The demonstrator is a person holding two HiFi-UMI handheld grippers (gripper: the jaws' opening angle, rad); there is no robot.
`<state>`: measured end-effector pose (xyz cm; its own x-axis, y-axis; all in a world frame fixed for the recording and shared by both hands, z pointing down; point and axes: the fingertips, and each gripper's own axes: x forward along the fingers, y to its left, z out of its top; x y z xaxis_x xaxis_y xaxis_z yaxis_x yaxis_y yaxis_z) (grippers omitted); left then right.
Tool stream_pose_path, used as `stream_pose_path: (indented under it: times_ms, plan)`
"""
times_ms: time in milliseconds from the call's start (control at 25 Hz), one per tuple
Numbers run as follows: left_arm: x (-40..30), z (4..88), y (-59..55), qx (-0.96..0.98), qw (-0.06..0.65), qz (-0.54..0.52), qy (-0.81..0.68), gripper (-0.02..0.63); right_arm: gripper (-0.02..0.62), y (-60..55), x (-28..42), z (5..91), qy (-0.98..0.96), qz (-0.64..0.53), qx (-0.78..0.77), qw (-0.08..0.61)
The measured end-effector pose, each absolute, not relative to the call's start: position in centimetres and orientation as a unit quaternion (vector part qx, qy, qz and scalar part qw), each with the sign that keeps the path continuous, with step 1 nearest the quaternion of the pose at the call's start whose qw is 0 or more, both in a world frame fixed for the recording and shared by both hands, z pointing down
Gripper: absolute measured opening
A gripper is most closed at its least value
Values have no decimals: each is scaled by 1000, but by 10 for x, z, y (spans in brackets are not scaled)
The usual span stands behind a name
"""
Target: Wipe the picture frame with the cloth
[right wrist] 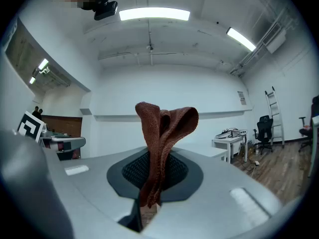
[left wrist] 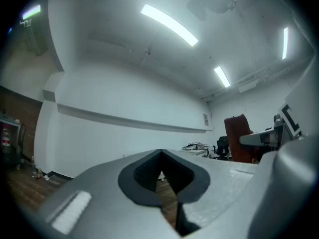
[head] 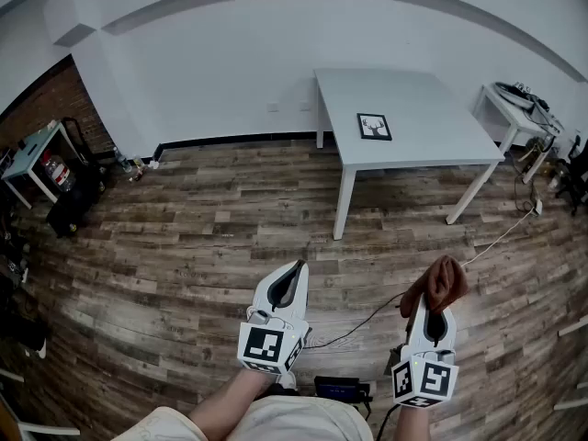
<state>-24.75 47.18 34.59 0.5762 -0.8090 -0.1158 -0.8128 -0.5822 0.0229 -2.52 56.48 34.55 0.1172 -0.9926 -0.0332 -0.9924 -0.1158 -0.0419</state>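
In the head view, a wide stretch of wooden floor [head: 184, 237] lies open between the person at the bottom edge and the white desk [head: 432, 145] in the upper right. The picture frame [head: 374, 127] lies flat near the middle of that desk, well apart from both tools. A thin cable [head: 367, 322] runs across the boards between the two. Both forearms reach forward from the bottom edge, side by side. The left hand-held gripper [head: 297, 269] points up the picture at lower centre. The right hand-held gripper [head: 435, 312] sits at lower right, with the brown cloth [head: 441, 285] bunched at its tip.

In the left gripper view, the left hand-held gripper [left wrist: 160, 154] has its jaws brought together at the tips with nothing between them. Only a sliver of floor shows through the hollow behind. White wall and ceiling lights fill the picture above.

In the right gripper view, the right hand-held gripper [right wrist: 152, 158] is clamped on the cloth [right wrist: 162, 128]. The cloth stands up from between the jaws in a folded loop at centre. A second white desk [right wrist: 230, 142] stands far off at right.
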Motion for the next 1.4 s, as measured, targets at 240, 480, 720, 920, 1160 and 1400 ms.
stream_pose_path:
  times_ms: [240,480,720,920,1160,1400]
  plan:
    - [-245,345,470,-888,12,58,455,0,58,561,-25,347,666,-3,-746,23]
    - [-238,348,471,-891,12,55,450,0,58,562,-21,351,663,-7,-748,22]
    - [-228,353,473,-892,13,51,449,0,58,564,-13,356,665,-9,-747,19]
    - [-211,352,476,-892,13,49,450,0,60,564,2,359,669,-16,-743,24]
    - [-182,353,482,-890,16,47,454,0,60,565,29,366,678,-23,-735,27]
    - [-154,356,488,-886,14,45,462,0,60,566,56,372,686,-30,-726,23]
